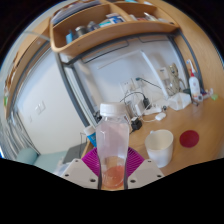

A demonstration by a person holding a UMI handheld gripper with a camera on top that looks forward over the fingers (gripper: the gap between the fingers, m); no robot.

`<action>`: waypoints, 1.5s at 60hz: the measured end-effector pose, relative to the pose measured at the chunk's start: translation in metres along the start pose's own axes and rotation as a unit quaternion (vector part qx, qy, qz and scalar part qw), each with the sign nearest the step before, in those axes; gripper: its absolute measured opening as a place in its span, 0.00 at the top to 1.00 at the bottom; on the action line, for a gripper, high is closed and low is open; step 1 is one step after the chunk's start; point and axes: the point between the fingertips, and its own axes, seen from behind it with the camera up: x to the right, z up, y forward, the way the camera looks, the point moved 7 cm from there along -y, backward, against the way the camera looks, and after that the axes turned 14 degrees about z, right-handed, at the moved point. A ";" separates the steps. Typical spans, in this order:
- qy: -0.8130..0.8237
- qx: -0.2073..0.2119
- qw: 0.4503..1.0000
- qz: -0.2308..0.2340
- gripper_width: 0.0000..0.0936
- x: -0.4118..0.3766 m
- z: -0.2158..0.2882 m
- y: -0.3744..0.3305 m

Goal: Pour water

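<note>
My gripper [113, 170] is shut on a clear plastic bottle [112, 145] with a white cap; its lower part looks orange-pink. The magenta pads [92, 160] press on both sides of the bottle, which stands upright between the fingers. A white cup [159, 147] stands on the wooden table [175, 125] just right of the bottle and a little ahead of the fingers.
A round red coaster [189, 138] lies on the table right of the cup. Small bottles and boxes [190, 85] stand at the table's far right. A wooden shelf [105, 30] hangs above the table's back. A wire frame [140, 95] stands behind the bottle.
</note>
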 end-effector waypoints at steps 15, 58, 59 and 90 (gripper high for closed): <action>0.337 0.089 0.936 0.042 0.69 -0.003 0.042 0.012; 0.706 0.153 0.690 0.044 0.68 0.018 0.052 0.021; 0.705 0.151 0.691 0.043 0.68 0.018 0.052 0.021; 0.207 -0.013 0.978 0.022 0.66 -0.001 0.143 -0.022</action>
